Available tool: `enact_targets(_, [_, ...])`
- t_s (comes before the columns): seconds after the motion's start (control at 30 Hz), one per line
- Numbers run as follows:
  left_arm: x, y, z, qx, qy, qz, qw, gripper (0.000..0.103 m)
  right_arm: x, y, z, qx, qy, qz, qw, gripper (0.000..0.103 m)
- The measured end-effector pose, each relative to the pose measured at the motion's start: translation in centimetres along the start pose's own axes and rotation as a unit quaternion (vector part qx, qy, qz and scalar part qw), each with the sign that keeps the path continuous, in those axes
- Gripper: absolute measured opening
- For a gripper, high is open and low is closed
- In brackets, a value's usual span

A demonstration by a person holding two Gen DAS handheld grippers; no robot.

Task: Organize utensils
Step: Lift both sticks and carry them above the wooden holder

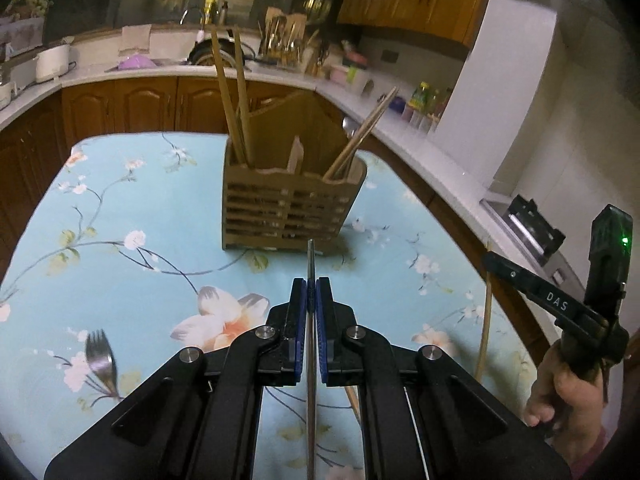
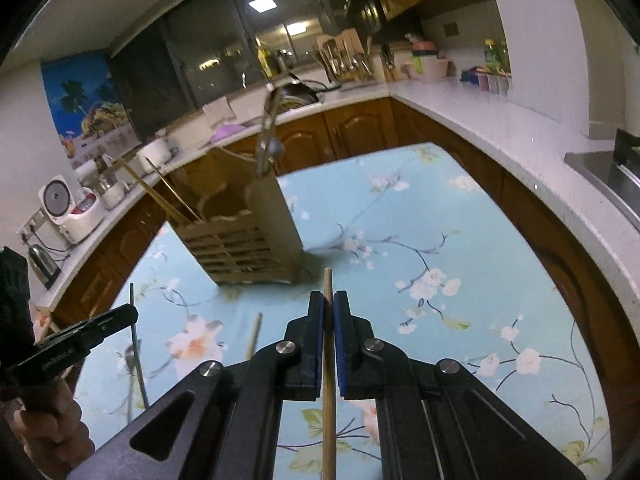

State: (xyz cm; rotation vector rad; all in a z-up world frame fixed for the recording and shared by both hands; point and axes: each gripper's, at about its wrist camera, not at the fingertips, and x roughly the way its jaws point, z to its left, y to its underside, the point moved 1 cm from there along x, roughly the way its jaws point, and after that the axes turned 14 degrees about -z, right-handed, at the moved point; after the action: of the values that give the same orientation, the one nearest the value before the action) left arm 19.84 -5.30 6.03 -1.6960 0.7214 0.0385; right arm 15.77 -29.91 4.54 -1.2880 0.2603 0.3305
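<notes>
Left wrist view: the left gripper (image 1: 311, 292) is clamping a thin metal utensil handle (image 1: 311, 264), jaws nearly together on it, its tip poking out just ahead of the pads. Straight beyond, the wooden utensil holder (image 1: 290, 208) is standing upright at the far middle of the table, with wooden chopsticks (image 1: 230, 100) leaning out of it. A metal fork (image 1: 101, 360) is lying on the near left of the floral blue tablecloth (image 1: 132, 200). At the right edge, the right gripper (image 1: 490, 258) is carrying a wooden chopstick (image 1: 486, 320), a hand (image 1: 560, 384) gripping its handle.

Right wrist view: the right gripper (image 2: 329, 300) is pinching the wooden chopstick (image 2: 328, 284), jaws narrow around it. The holder (image 2: 248, 240) is sitting ahead and slightly left, tilted in the lens. The left gripper (image 2: 134, 314) is showing at left. Wooden cabinets (image 2: 352, 128) and a white counter (image 2: 480, 120) are wrapping round the far side, a rice cooker (image 2: 68, 208) at far left.
</notes>
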Motion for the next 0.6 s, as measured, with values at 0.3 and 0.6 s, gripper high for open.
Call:
enact_targets(0.3, [-3.7,-2.3,0.2,0.0,0.003,-0.044,0.999,0.004,-2.9,-3.2,2.4,-0.008,-0.022,-0.052,0.998,0.005])
enact_targets(0.6, [-5.1,-3.6,1.1,-0.003,-0.007,-0.069,0.9976,0.004,-3.5,-5.0,4.0,-0.013,-0.04,-0.08,0.996,0.005])
